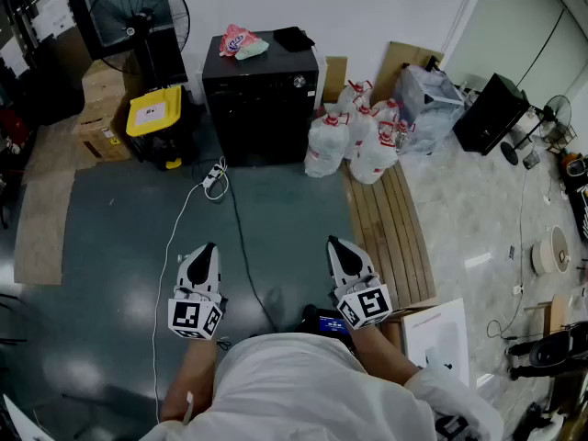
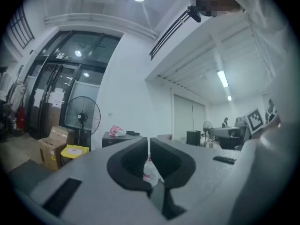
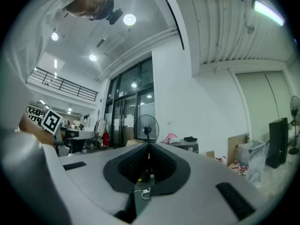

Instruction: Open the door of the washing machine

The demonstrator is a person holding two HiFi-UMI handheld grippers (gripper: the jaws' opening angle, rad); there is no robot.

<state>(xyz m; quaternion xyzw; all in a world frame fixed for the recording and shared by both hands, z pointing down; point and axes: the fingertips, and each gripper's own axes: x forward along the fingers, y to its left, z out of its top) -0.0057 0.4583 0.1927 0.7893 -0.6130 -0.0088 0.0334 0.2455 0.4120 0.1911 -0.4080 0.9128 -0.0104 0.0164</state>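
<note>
Your left tool [image 2: 149, 146] is pressed shut, jaws together with nothing between them. Your right tool [image 3: 149, 150] is the same, closed and empty. Both are held level just in front of your body, pointing forward.

The washing machine [image 1: 262, 108], the black box, stands against the far wall, well apart from both tools. Its dark door [image 1: 262, 134] faces you and looks shut. No handle or edge can be made out from here, so walk closer before you pick a grip point.

Open the jaws of one tool on the way in, because closed jaws cannot hook or pinch anything. Square up to the front so that tool arrives level at the door's edge.

Mind the floor [image 1: 110, 274] as you go. A white power strip [image 1: 213, 178] lies in front of the machine's left corner, and a black cable [image 1: 241, 237] runs from there back toward your feet. Step around both.

The water jugs [image 1: 354, 141] crowd the machine's right side and a yellow case [image 1: 154, 110] sits on its left, so a door swinging sideways probably has little room. Pull slowly.
</note>
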